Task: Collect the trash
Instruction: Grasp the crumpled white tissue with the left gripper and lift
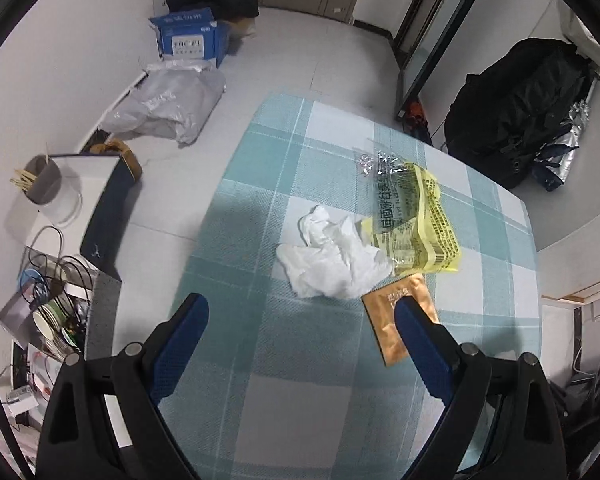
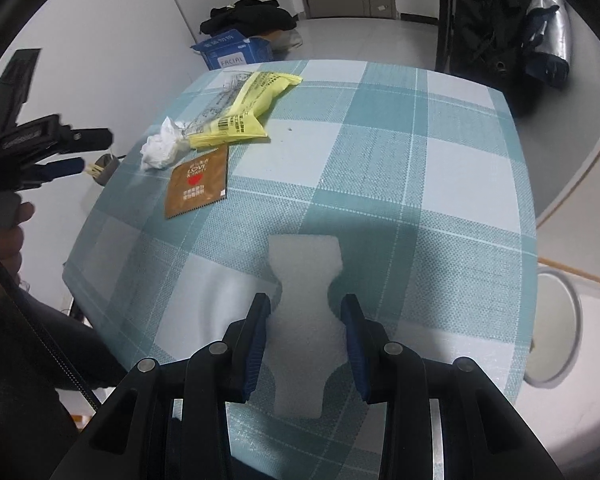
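My right gripper (image 2: 306, 320) sits over the flat white foam cutout (image 2: 304, 312) on the teal-and-white checked tablecloth (image 2: 420, 160), jaws partly apart astride its narrow waist; whether the pads are pressing it, I can't tell. My left gripper (image 1: 302, 320) hangs wide open and empty above the crumpled white tissue (image 1: 332, 256), yellow printed plastic wrapper (image 1: 416, 220) and flat brown sachet (image 1: 384, 328). Foam looks light, squashy and fairly stiff; pinch at the waist. Tissue is soft, so grab the bunched middle. Wrapper is probably slippery and crinkly.
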